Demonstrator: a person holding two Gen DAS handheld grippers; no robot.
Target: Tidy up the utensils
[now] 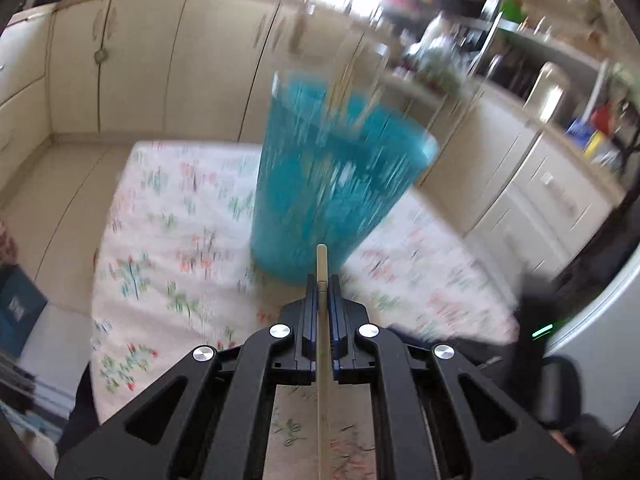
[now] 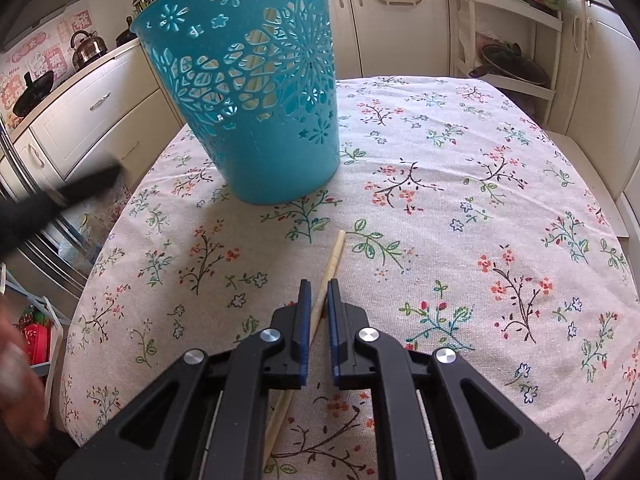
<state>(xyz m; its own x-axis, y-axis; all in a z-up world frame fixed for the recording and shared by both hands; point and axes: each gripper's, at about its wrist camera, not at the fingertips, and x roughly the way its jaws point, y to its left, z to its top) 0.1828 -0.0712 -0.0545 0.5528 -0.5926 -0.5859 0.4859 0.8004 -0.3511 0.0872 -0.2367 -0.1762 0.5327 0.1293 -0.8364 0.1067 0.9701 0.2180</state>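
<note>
A teal cut-out basket (image 2: 264, 92) stands on the floral tablecloth and holds several pale chopsticks; it is blurred in the left wrist view (image 1: 332, 184). My left gripper (image 1: 322, 280) is shut on a pale chopstick (image 1: 322, 264), held in the air just in front of the basket. My right gripper (image 2: 317, 286) is open, its fingers straddling another pale chopstick (image 2: 332, 260) that lies on the cloth in front of the basket.
The table (image 2: 500, 184) is covered by a white floral cloth. Cream kitchen cabinets (image 2: 392, 20) surround it. A rack with a pan lid (image 2: 512, 64) stands at the back right. A kettle (image 2: 88, 46) sits on the left counter.
</note>
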